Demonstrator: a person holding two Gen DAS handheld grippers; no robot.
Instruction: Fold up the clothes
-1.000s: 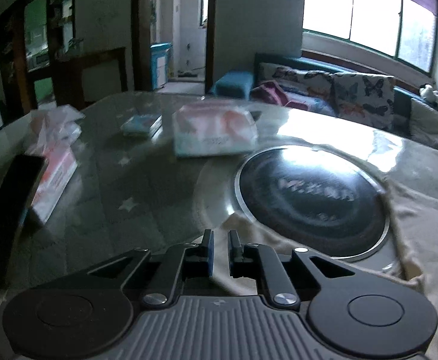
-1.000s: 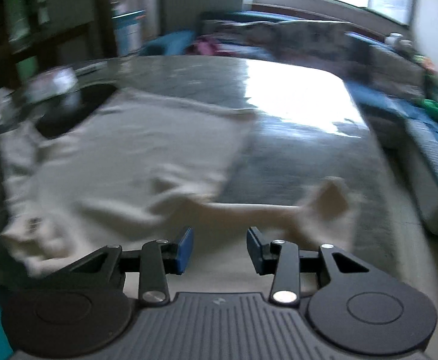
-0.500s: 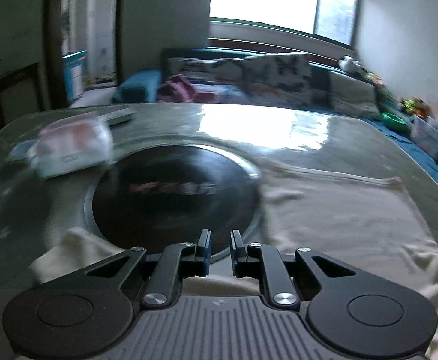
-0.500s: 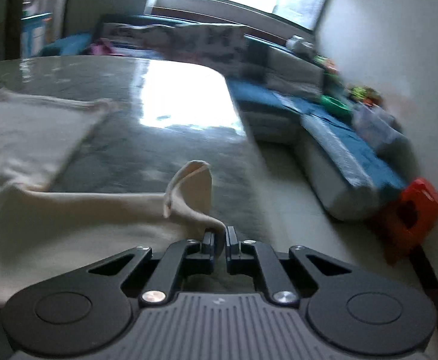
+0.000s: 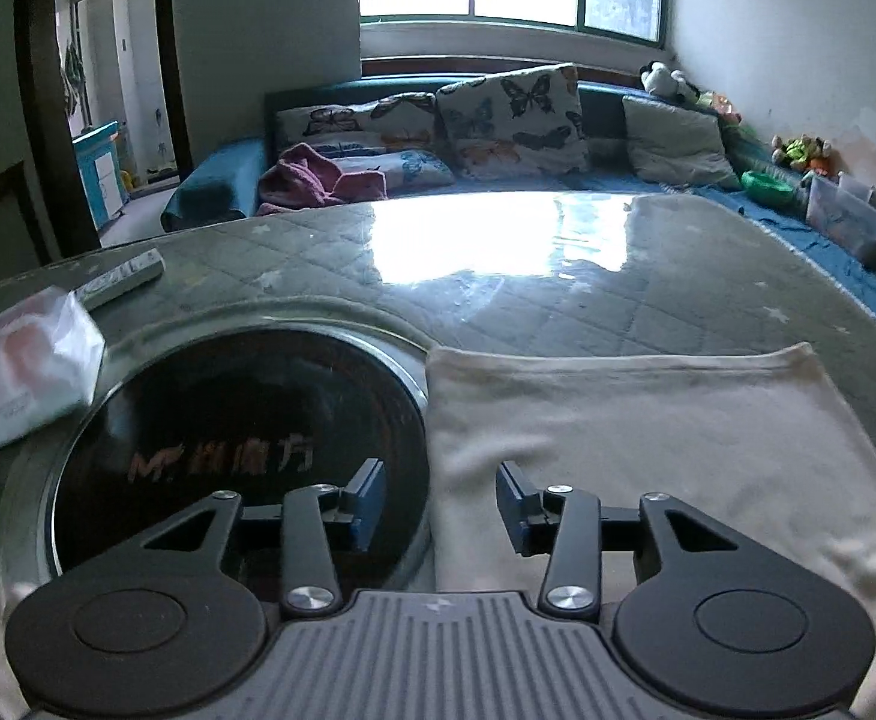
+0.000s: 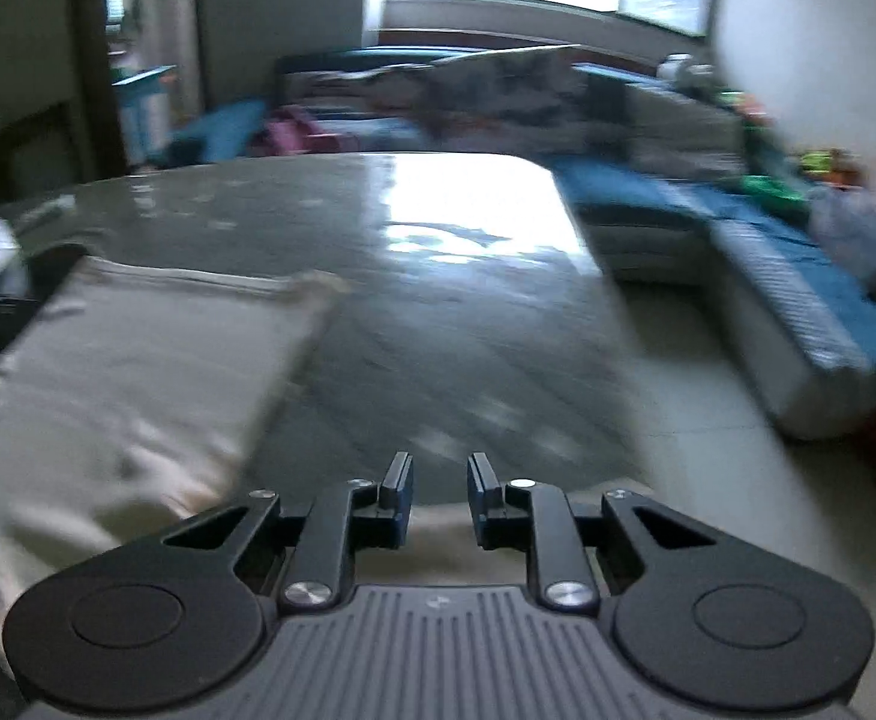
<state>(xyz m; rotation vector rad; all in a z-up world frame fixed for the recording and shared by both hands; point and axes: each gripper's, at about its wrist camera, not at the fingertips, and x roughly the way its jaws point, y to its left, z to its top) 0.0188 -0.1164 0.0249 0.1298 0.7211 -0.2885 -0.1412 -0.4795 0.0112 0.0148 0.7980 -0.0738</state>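
Tongs, both units: spread, nothing gripped.
Left tongs [image 5: 441, 495] wide apart above cream garment [image 5: 648, 432] edge on bench [image 5: 558, 276]; right tongs [image 6: 438, 492] narrower gap, empty.

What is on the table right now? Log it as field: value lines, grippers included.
garment: cream garment lying flat on the table
garment edge: left edge beside the round black inset
left gripper: open, nothing between its fingers, over the garment's left edge
right gripper: open, empty; view blurred
other items: white packet, remote, both at table's left
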